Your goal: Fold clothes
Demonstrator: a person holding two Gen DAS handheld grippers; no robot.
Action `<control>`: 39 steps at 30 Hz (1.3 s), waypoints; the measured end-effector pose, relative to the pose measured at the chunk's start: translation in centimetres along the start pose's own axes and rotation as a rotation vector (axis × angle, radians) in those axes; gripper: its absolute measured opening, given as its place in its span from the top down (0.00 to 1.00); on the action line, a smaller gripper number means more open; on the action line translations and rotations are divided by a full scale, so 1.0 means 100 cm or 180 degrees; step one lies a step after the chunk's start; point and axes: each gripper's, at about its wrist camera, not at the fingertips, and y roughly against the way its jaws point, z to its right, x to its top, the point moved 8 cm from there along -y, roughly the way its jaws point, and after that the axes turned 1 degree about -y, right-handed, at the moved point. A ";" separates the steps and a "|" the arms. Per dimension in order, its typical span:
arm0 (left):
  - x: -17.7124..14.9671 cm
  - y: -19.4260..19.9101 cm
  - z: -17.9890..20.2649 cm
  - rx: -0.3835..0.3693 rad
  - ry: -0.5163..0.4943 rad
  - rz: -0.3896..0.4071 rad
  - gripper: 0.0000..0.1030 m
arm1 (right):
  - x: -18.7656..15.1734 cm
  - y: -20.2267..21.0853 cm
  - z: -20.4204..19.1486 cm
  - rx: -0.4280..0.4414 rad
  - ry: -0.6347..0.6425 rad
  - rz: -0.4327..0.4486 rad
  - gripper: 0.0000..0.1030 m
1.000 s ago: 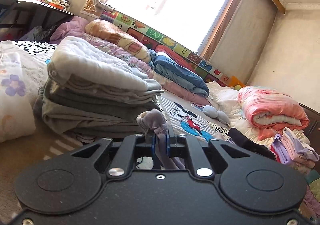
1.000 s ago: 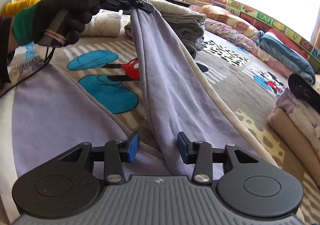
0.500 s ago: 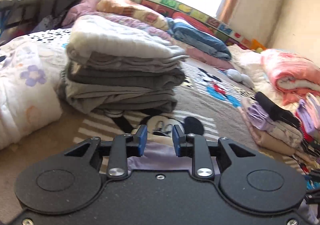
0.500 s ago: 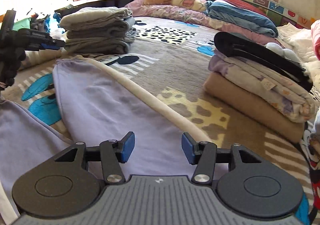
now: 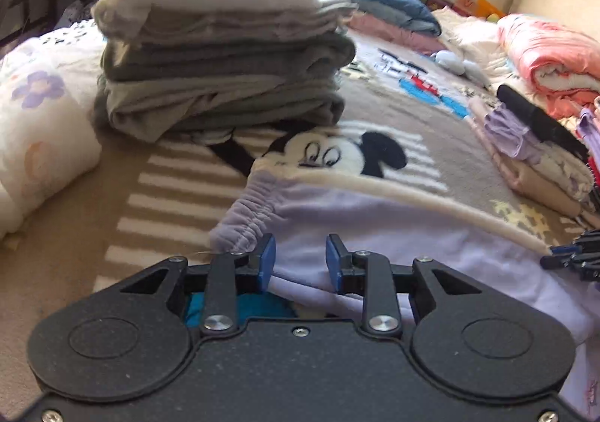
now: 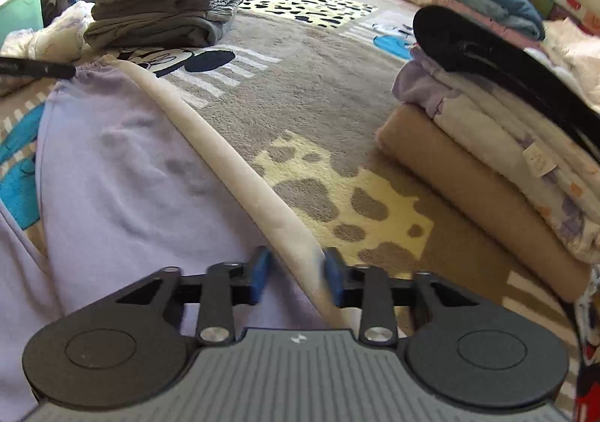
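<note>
- My left gripper (image 5: 300,260): blue-padded fingers (image 5: 267,261) stand apart, holding nothing. They sit low over the lavender trousers (image 5: 393,246), just near of the gathered cuff (image 5: 247,223).
- My right gripper (image 6: 296,277): fingers partly open, straddling the cream side stripe (image 6: 232,159) at the near end of the trousers. Motion blur prevents me from telling whether the pads touch the cloth.
- Lavender trousers (image 6: 123,174): lying flat on the cartoon-mouse blanket (image 6: 300,114), one leg running from near right to far left, cuff at the far end.
- Grey folded stack (image 5: 221,58): far left on the blanket, beyond the cuff, apart from it.
- Second folded pile (image 6: 498,167): right side, black item on top.
</note>
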 end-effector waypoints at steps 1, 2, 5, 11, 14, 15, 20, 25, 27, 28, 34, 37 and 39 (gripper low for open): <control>0.000 0.000 -0.001 0.0010 0.0019 0.0025 0.73 | 0.002 0.000 0.001 -0.0027 -0.0006 0.0018 0.91; 0.003 0.003 0.000 0.0011 0.0025 0.0080 0.73 | 0.004 0.002 0.002 -0.0098 0.0010 0.0054 0.95; 0.008 0.005 0.006 -0.0003 -0.0013 0.0138 0.65 | 0.018 0.012 0.011 -0.0235 -0.0038 0.0194 0.95; 0.004 -0.002 0.009 0.0057 -0.0109 0.0077 0.62 | 0.016 -0.006 0.034 -0.0661 0.0197 -0.0017 0.95; 0.008 0.006 0.009 -0.0007 -0.0056 0.0174 0.62 | 0.015 0.023 0.046 -0.0387 -0.0243 0.0202 0.87; 0.010 0.009 0.010 -0.0042 -0.0037 0.0206 0.62 | 0.013 0.036 0.049 -0.0351 -0.0323 0.0262 0.80; 0.017 0.018 0.027 -0.0333 0.0023 0.0330 0.62 | -0.023 0.095 0.056 -0.0180 -0.0440 0.0301 0.50; 0.015 0.018 0.051 -0.0484 -0.0115 0.0305 0.62 | -0.072 0.119 0.068 -0.0268 -0.0587 0.0145 0.45; 0.014 0.016 0.056 -0.0495 -0.0153 0.0284 0.62 | -0.090 0.127 0.071 -0.0252 -0.0785 0.0150 0.45; 0.013 0.014 0.057 -0.0501 -0.0160 0.0276 0.62 | -0.098 0.130 0.071 -0.0215 -0.0913 0.0173 0.45; 0.010 0.013 0.062 -0.0522 -0.0211 0.0258 0.62 | -0.127 0.129 0.076 0.0047 -0.1574 0.0357 0.46; 0.010 0.012 0.062 -0.0530 -0.0213 0.0250 0.62 | -0.132 0.123 0.082 0.0226 -0.1872 0.0531 0.54; 0.009 0.010 0.061 -0.0515 -0.0212 0.0238 0.62 | -0.132 0.125 0.085 0.0314 -0.1995 0.0707 0.60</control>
